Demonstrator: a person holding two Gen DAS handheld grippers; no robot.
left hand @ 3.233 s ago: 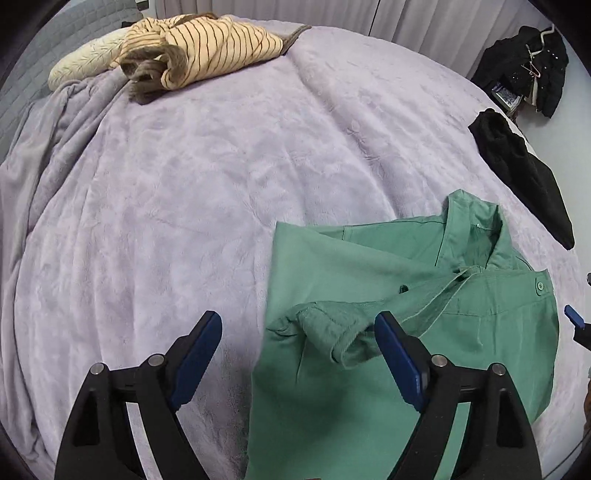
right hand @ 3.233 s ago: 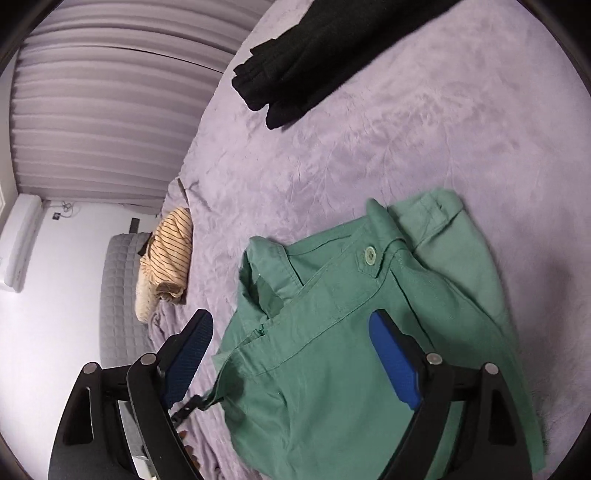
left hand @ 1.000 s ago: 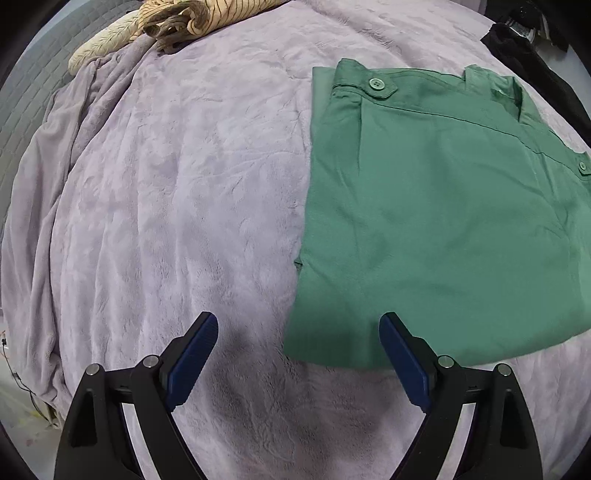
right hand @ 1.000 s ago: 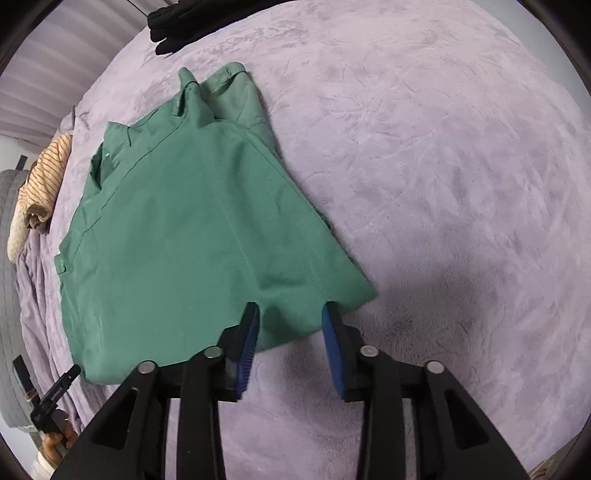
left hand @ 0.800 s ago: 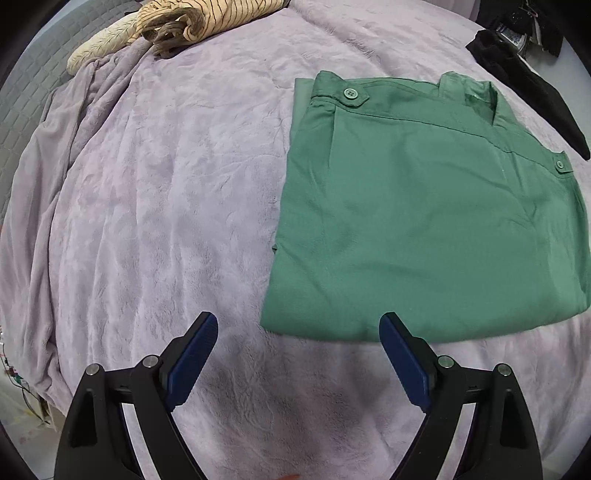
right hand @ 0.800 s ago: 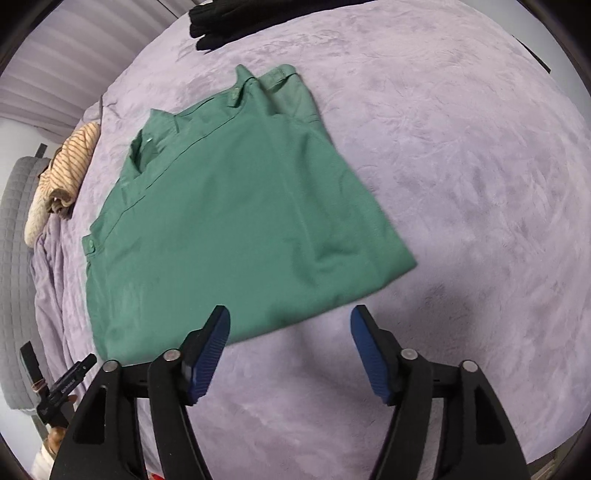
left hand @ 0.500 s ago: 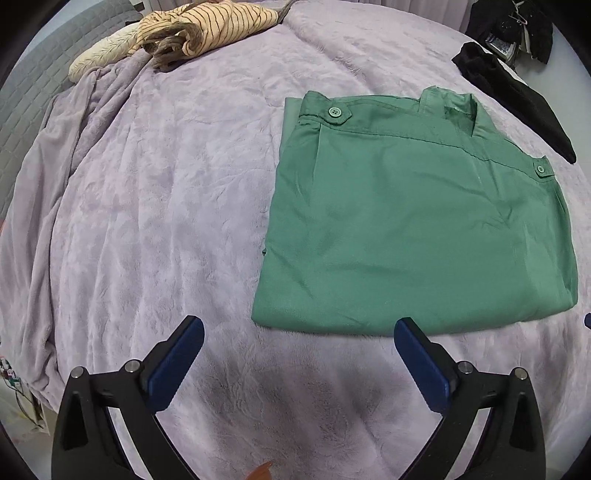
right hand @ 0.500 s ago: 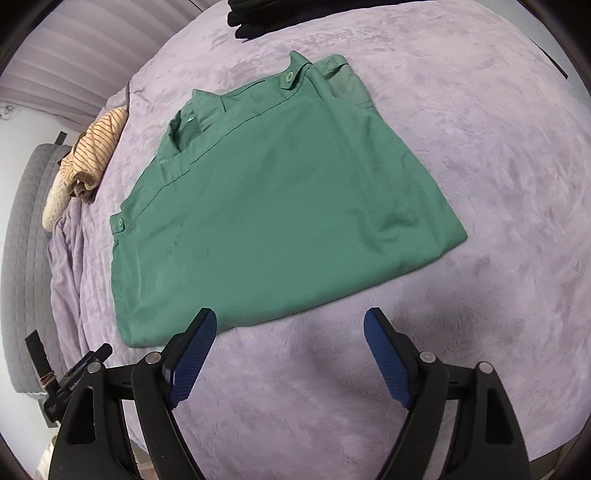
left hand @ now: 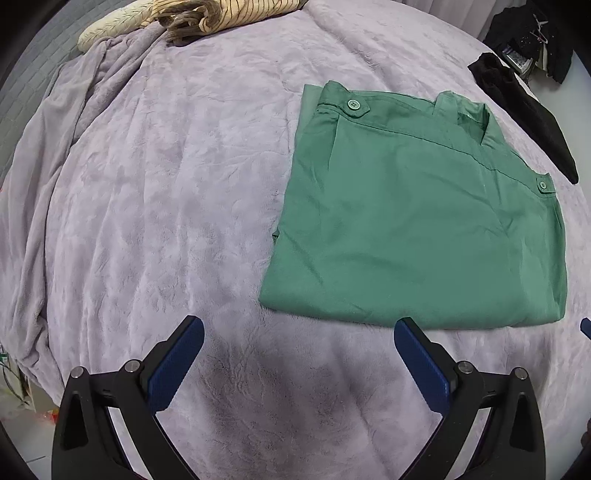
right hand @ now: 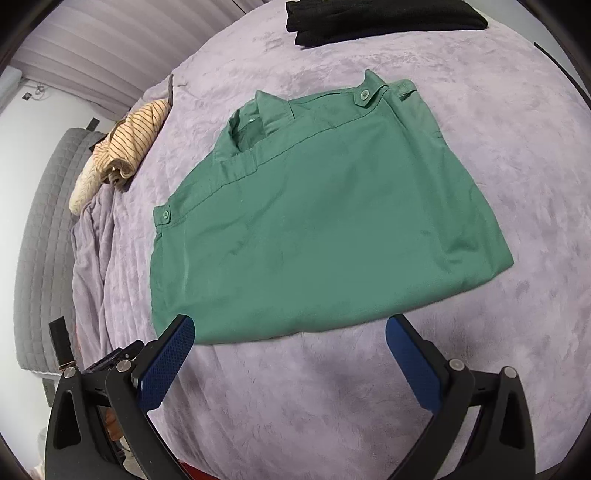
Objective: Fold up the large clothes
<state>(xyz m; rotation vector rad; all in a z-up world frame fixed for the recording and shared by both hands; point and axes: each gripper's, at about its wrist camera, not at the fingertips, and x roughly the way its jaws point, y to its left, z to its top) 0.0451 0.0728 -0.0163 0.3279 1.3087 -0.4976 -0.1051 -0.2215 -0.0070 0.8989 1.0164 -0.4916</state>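
— On the purple blanket (left hand: 155, 206), what is seen of the green shirt (left hand: 417, 221)?

— It is laid flat, folded into a rough rectangle, with the collar (left hand: 469, 110) at the far edge and the folded bottom edge nearest the cameras. Two buttoned tabs are seen at the shoulders, one at each far corner. No part of it is held or touched by either tool.

— How are the grippers set?

— The left gripper (left hand: 299, 354) is held above the blanket just short of the shirt's near edge, its jaws spread wide and nothing between them. From the left camera the shirt is placed right of centre, so that only the right blue pad (left hand: 421, 365) is lined up with the near edge. The right gripper (right hand: 290, 358) is likewise spread wide and empty; from the right camera the shirt (right hand: 314, 221) is centred ahead of it, and the near edge is seen just beyond both pads.

— What else is found on the bed?

— A striped tan garment (left hand: 221, 14) is bunched at the far left corner, beside a cream knitted piece (left hand: 110, 26). A black garment (right hand: 384, 14) is laid folded at the far right, well apart from the shirt. A grey quilted headboard (right hand: 40, 236) is seen past the blanket's left side, and pleated curtains (right hand: 122, 48) are hung behind the bed.
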